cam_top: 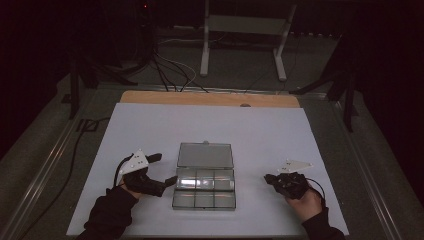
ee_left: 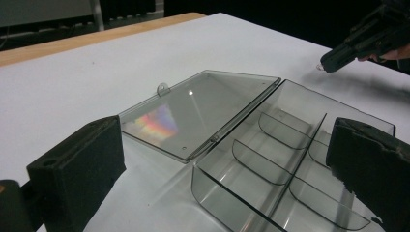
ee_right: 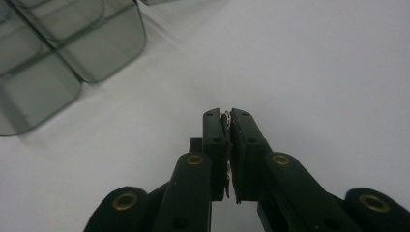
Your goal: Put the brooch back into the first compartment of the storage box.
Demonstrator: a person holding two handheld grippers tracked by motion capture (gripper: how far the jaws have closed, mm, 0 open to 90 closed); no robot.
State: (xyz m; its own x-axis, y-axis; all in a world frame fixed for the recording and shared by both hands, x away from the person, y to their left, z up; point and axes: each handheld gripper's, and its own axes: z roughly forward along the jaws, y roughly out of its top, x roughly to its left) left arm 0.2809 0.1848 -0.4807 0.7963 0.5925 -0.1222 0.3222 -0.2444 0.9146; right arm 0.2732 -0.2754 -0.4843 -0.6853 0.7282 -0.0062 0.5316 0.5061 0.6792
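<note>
Small ring: a thin, glinting metallic piece, too small to identify with certainty, pinched at the tips of the right gripper; in the left gripper view it shows as a pale speck at that gripper's nose.

Right gripper: jaws drawn almost together on the small ring, held just above the white sheet, near the right edge of the sheet.

Compartment box: clear smoky plastic, open, near the middle of the sheet; six cells in two rows, all looking empty.

Lid: folded flat on the far side of the box, hinge along the box's far long wall, small latch tab at its far edge.

Left gripper: jaws spread wide, holding nothing; one jaw lies touching or just beside the left end wall of the box, the other stands farther off.

Governing relation: the box lies to the left of the right gripper, well apart, with bare sheet between them. Its long axis runs left to right, so its right short end is turned toward the loaded gripper.

Nearest cells: judged to be the two at the right end, the first reached by a leftward carry.

Nearer hand: the left is closer to the box, yet the right carries the piece.

Likely role of left gripper: steadying the box.
</note>
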